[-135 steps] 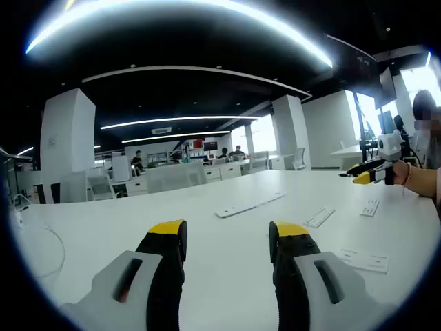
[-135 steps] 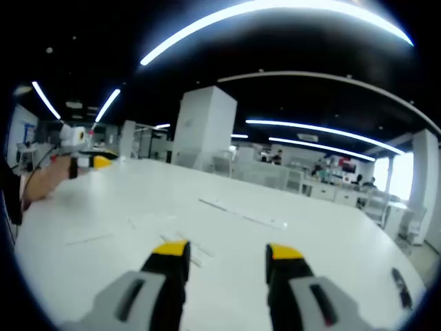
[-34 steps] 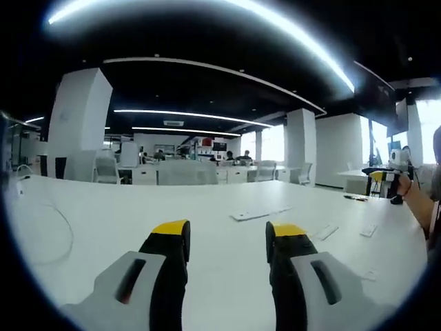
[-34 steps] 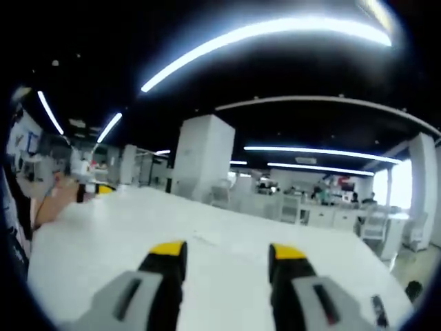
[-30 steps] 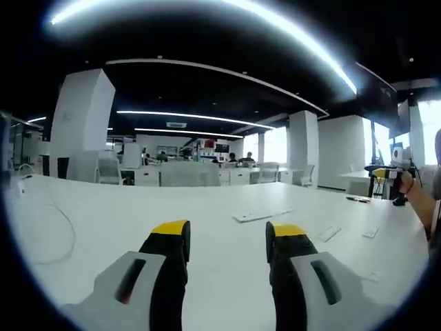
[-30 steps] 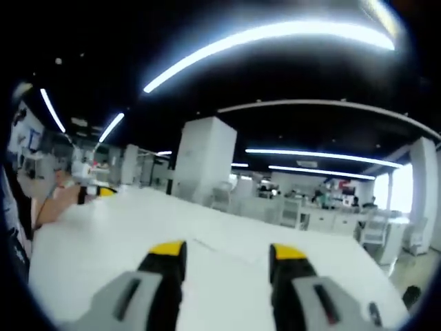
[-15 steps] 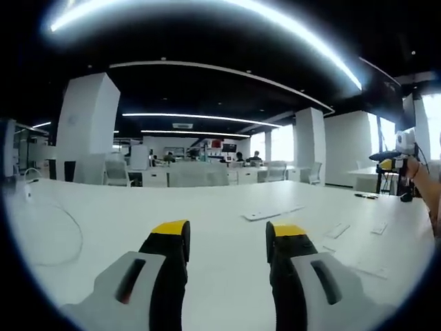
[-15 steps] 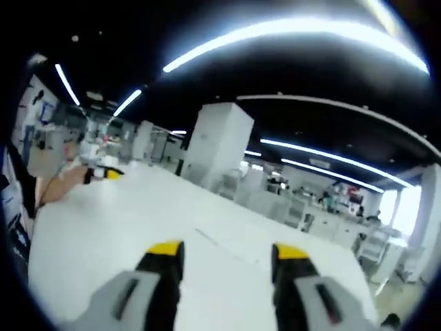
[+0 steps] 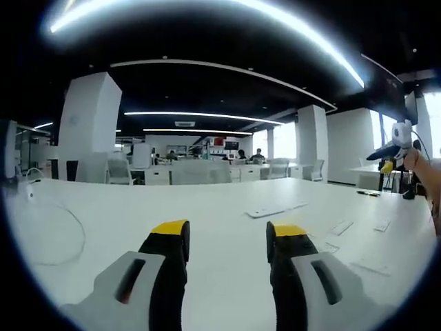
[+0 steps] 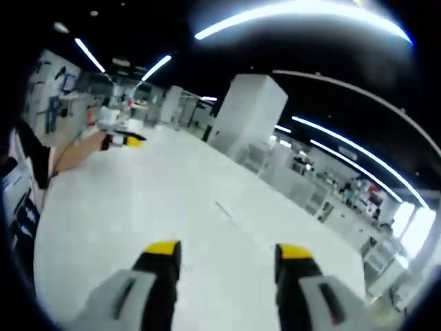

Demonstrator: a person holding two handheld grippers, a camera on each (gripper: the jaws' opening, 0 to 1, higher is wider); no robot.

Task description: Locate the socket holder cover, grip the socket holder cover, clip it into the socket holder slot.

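White tabletop extends across an open office with white columns and long ceiling light strips; desks and seated people stand far behind, too small to detail.

Left gripper: in the left gripper view its two yellow-tipped jaws rise from the bottom edge, spread apart with bare table visible between them, holding nothing. They hover above the surface, well short of any part.

Beyond the jaws, toward the middle of the table, lies a long flat white strip, lying flat at a slant. To its right lie smaller flat white pieces: one near the strip, another farther right, and a pale plate closer to the camera. Which of these is the socket holder cover and which the socket holder cannot be determined at this size; all sit apart from both grippers. A thin cable loops on the table at the left.

At the far right edge of this view a hand holds the right gripper raised above the table.

Right gripper: in the right gripper view its jaws are likewise parted and empty, above bare table. The picture is blurred. A faint thin strip is discernible ahead on the surface. At upper left, the left gripper appears with a forearm behind it.
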